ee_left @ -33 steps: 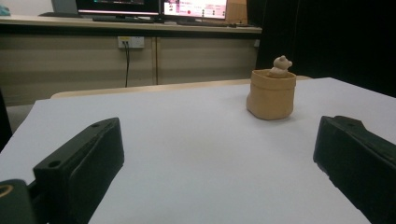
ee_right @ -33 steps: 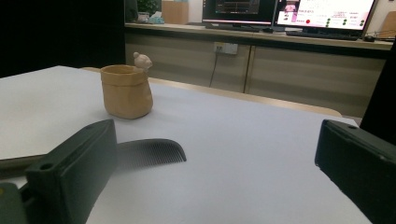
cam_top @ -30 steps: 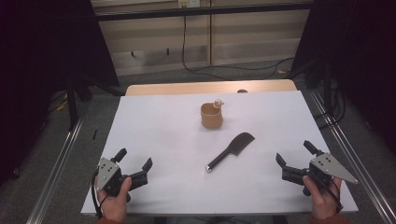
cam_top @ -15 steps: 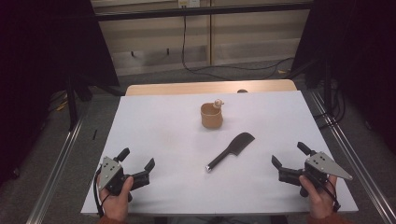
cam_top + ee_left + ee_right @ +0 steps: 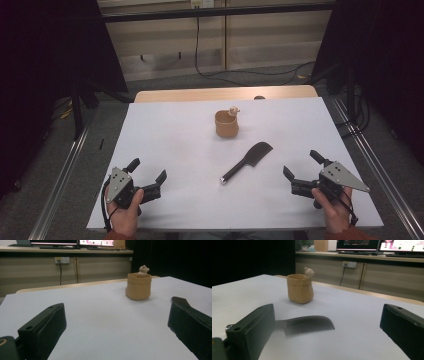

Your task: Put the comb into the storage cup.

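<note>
A black comb (image 5: 248,161) (image 5: 305,325) with a handle lies on the white table (image 5: 175,135), right of centre. Behind it stands a small tan pot (image 5: 226,123) (image 5: 138,286) (image 5: 300,288) with a little bear figure (image 5: 233,110) (image 5: 143,271) on its rim. My left gripper (image 5: 147,172) (image 5: 117,322) rests open at the near left corner, nothing between its jaws. My right gripper (image 5: 303,164) (image 5: 332,327) is open at the near right, its jaws pointing toward the comb and apart from it.
A wooden table edge (image 5: 225,93) runs behind the white top. Metal rails (image 5: 60,175) flank both sides. Cables (image 5: 240,75) lie on the floor beyond, and monitors (image 5: 402,246) sit on a far desk.
My right gripper has shifted left, toward the comb. The left gripper has crept slightly right. Comb and pot have not moved.
</note>
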`<state>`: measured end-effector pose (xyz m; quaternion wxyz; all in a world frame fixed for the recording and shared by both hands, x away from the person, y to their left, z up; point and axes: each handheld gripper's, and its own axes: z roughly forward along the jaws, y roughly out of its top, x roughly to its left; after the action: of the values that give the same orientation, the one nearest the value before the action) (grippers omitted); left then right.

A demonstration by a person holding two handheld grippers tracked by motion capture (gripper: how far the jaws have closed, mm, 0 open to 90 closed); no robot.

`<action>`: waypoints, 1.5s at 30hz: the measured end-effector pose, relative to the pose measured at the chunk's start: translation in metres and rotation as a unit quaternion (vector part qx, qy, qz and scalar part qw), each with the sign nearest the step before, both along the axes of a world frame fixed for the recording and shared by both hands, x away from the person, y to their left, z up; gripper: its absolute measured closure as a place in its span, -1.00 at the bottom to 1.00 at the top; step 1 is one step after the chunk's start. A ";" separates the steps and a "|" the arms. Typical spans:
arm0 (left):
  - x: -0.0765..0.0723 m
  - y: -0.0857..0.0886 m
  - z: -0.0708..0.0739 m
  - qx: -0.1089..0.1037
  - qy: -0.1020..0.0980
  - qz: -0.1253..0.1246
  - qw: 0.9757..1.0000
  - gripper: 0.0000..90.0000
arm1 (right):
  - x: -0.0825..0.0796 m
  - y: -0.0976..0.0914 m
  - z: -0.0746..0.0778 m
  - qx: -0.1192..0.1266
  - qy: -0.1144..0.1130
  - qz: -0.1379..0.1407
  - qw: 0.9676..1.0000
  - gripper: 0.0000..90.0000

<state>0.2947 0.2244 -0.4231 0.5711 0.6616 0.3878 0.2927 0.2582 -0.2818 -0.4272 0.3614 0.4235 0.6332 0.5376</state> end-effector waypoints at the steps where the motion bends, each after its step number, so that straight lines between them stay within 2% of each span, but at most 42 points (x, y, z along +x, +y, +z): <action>1: 0.000 0.001 0.001 0.001 -0.003 -0.001 1.000 -0.96 | 0.000 0.003 0.001 -0.002 -0.003 0.008 1.000 -1.00; 3: -0.001 0.001 0.003 0.001 -0.009 -0.003 1.000 -0.96 | 0.001 0.003 0.002 -0.002 -0.001 0.011 1.000 -1.00; 6: -0.001 0.000 0.002 -0.003 -0.008 -0.003 1.000 -0.96 | 0.003 0.005 0.003 -0.002 0.001 0.014 1.000 -1.00; 9: -0.001 0.001 0.001 0.000 -0.006 -0.004 1.000 -0.96 | 0.006 0.008 0.002 -0.003 -0.007 0.024 1.000 -1.00; 10: -0.001 0.000 0.001 -0.003 -0.006 -0.005 1.000 -0.96 | 0.007 0.010 0.002 -0.002 -0.006 0.026 1.000 -1.00; 13: -0.001 0.000 0.001 -0.001 -0.006 -0.008 1.000 -0.96 | 0.013 0.022 -0.002 -0.017 -0.005 0.042 0.999 -1.00; 15: -0.001 -0.001 0.002 -0.001 -0.008 -0.007 1.000 -0.96 | 0.014 0.024 -0.002 -0.015 -0.004 0.050 0.999 -1.00; 17: -0.001 -0.001 0.001 0.012 -0.008 -0.010 1.000 -0.96 | 0.016 0.030 -0.003 -0.018 -0.007 0.054 0.998 -1.00; 25: -0.001 -0.003 0.001 0.006 -0.007 -0.011 1.000 -0.96 | 0.026 0.049 -0.004 -0.018 -0.003 0.083 0.996 -1.00; 36: 0.000 -0.004 0.001 0.011 -0.008 -0.017 1.000 -0.96 | 0.039 0.064 -0.003 -0.008 -0.001 0.100 0.995 -0.99; 40: 0.000 -0.005 0.001 0.004 -0.008 -0.020 1.000 -0.96 | 0.045 0.070 -0.002 -0.006 0.000 0.103 0.995 -0.99; 45: 0.000 -0.006 0.002 0.004 -0.010 -0.026 1.000 -0.96 | 0.050 0.077 0.000 -0.009 -0.001 0.111 0.994 -0.97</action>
<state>0.2946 0.2181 -0.4215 0.5798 0.6710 0.3636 0.2854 0.3079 -0.2047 -0.4277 0.3041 0.3465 0.6810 0.5690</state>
